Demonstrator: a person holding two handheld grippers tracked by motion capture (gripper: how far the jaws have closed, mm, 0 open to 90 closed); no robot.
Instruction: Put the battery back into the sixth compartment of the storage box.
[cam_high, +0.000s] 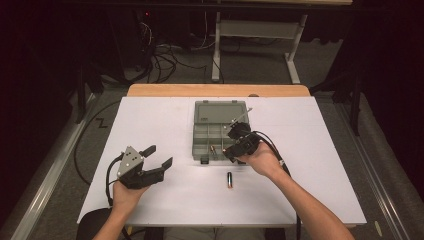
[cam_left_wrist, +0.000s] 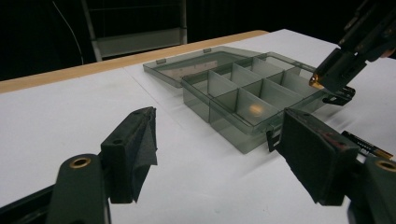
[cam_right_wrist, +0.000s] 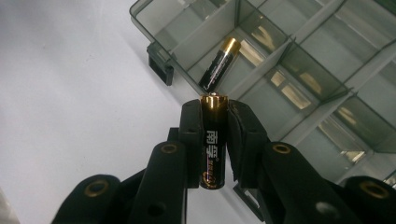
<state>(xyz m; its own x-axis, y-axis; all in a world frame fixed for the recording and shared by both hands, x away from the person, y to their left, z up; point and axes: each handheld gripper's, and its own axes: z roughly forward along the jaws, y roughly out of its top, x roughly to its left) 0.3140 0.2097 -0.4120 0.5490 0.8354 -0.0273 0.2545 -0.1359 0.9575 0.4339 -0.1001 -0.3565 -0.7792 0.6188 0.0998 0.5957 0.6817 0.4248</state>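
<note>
My right gripper (cam_right_wrist: 215, 114) is shut on a black and gold battery (cam_right_wrist: 213, 149), which stands upright between the pads with its gold end up. It hovers over the near edge of a grey see-through compartment box (cam_high: 202, 135), where the right gripper (cam_high: 234, 148) meets the front right compartments. A second battery (cam_right_wrist: 219, 64) lies tilted inside a near compartment. A third battery (cam_high: 230, 180) lies on the white table in front of the box. My left gripper (cam_high: 156, 156) rests at the left, open and holding nothing; its jaws frame the box (cam_left_wrist: 243, 95) from the side.
The box lid (cam_high: 221, 111) lies flat open behind the compartments. The white table top (cam_high: 165, 200) has a wooden strip (cam_high: 215, 90) along its far edge. Cables and a metal frame stand on the floor beyond.
</note>
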